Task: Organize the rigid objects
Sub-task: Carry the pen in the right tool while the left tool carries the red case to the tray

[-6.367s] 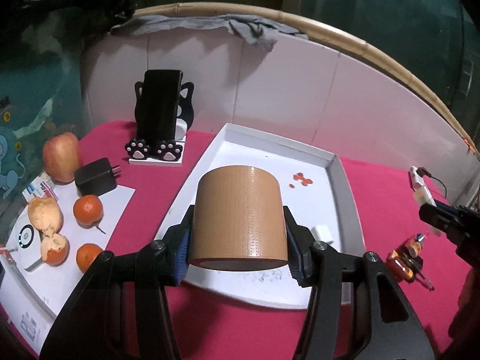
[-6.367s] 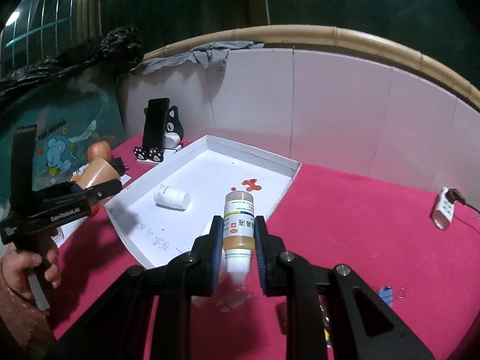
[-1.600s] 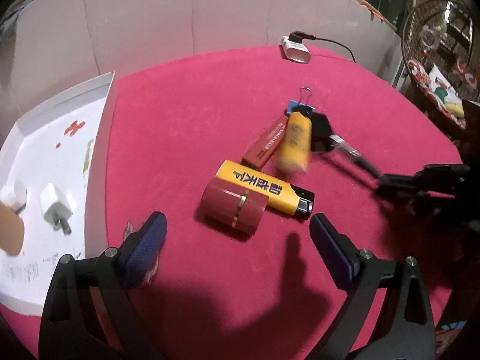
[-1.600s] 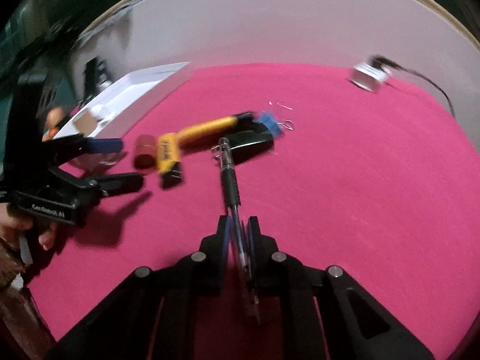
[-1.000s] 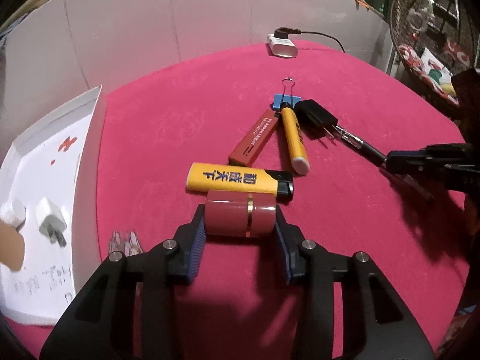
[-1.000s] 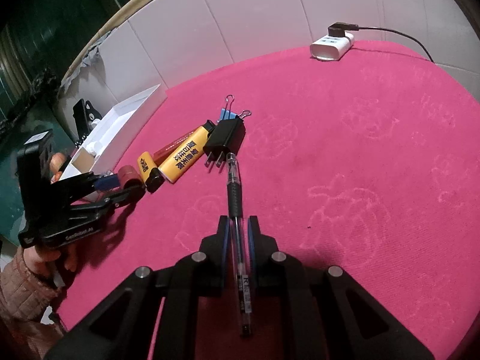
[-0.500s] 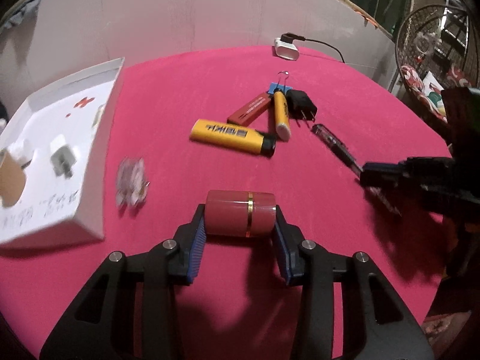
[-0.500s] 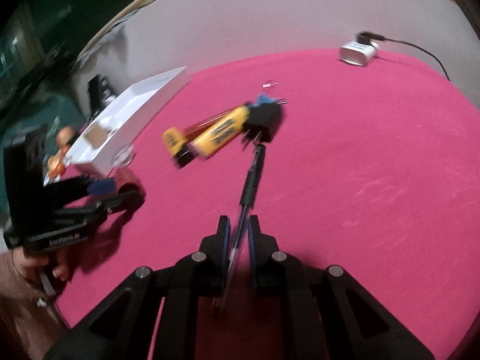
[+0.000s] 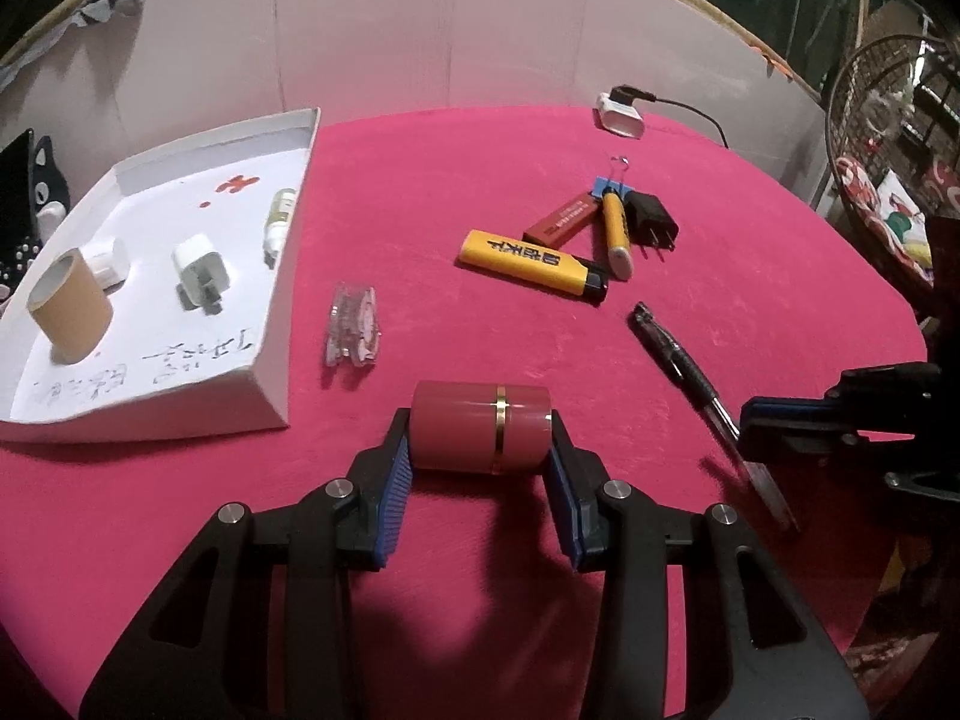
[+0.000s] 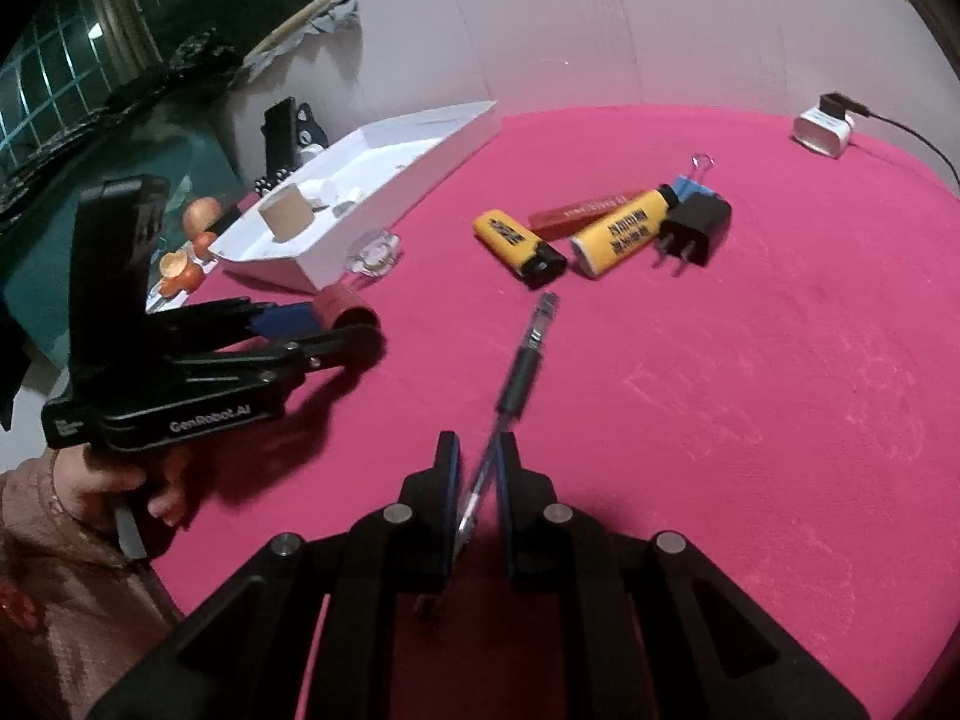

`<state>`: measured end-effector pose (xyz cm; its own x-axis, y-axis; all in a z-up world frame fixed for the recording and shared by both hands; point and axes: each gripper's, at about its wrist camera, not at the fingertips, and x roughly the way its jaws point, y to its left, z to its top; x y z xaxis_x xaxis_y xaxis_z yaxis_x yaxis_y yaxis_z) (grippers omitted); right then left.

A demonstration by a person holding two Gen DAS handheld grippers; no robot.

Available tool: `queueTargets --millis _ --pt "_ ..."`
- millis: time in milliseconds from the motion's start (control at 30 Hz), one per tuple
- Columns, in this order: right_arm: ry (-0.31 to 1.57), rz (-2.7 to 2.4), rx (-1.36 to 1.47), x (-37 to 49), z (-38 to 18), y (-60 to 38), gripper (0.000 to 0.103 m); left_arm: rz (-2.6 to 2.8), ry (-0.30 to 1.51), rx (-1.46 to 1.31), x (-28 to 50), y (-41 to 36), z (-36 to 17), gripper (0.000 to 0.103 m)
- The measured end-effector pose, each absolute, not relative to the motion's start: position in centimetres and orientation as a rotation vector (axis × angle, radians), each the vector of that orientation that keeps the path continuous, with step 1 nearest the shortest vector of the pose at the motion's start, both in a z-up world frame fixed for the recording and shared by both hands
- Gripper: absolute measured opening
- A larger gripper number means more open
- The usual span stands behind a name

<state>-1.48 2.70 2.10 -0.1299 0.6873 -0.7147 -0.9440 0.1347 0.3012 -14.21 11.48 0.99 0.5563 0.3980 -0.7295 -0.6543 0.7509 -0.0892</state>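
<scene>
Red cylinder (image 9: 481, 433) sits clamped in left tongs (image 9: 480, 468); right tongs (image 10: 478, 483) pinch a pen (image 10: 516, 372).

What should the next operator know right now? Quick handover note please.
Left claw: shut on the red cylinder, held crosswise, clear of the white tray.
Right claw: shut on the black pen, tip forward.
In the tray: tape roll, white charger, small bottle, white cap.
Left on the red cloth: yellow lighter, red lighter, yellow tube, black plug, clear clip.
</scene>
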Motion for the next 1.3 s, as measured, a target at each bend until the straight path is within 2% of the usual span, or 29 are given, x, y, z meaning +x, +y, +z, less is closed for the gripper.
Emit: queueTargets --millis 200,333,367,400,433,467,500,767,800,833,900,933,1000,1300 --pt "0.875 1.413 -0.39 -1.7 2.4 2.7 0.01 0.644 0.741 -0.4 -14.8 11.7 1.0 0.04" --pt "0.838 1.338 -0.415 -1.5 2.3 2.9 0.014 0.642 0.735 -0.403 -14.9 11.7 1.0 0.04" --pt "0.821 1.32 -0.436 -1.6 2.3 3.2 0.019 0.641 0.733 -0.402 -14.9 11.7 1.0 0.04" --pt "0.799 1.302 -0.454 -1.8 2.4 3.6 0.041 0.641 0.732 -0.403 -15.0 11.6 1.0 0.04" --pt "0.78 1.288 -0.458 -1.9 2.5 3.9 0.071 0.642 0.731 -0.405 -15.0 11.6 1.0 0.04" --pt "0.762 1.274 -0.445 -1.9 2.7 4.1 0.081 0.644 0.731 -0.407 -15.0 11.7 1.0 0.04" --pt "0.751 1.267 -0.43 -1.8 2.9 4.4 0.083 0.645 0.73 -0.409 -15.0 11.7 1.0 0.04" --pt "0.825 1.258 -0.496 -2.0 1.0 7.5 0.082 0.653 0.715 -0.428 -15.5 11.8 1.1 0.04" --pt "0.828 1.257 -0.503 -2.1 1.0 7.5 0.076 0.655 0.715 -0.429 -15.6 11.9 1.1 0.04" --pt "0.823 1.263 -0.497 -2.1 1.2 7.4 0.061 0.655 0.715 -0.432 -15.6 11.9 1.1 0.04" --pt "0.822 1.272 -0.507 -2.2 1.2 7.1 0.042 0.659 0.711 -0.433 -15.6 11.9 1.1 0.04" --pt "0.821 1.275 -0.516 -2.2 1.2 7.0 0.025 0.662 0.709 -0.431 -15.7 11.9 1.2 0.04" --pt "0.825 1.291 -0.517 -2.2 1.3 6.5 0.01 0.673 0.701 -0.428 -15.8 11.9 1.3 0.04" --pt "0.849 1.331 -0.419 -2.6 2.2 4.8 0.009 0.717 0.682 -0.425 -16.4 12.1 1.8 0.04"
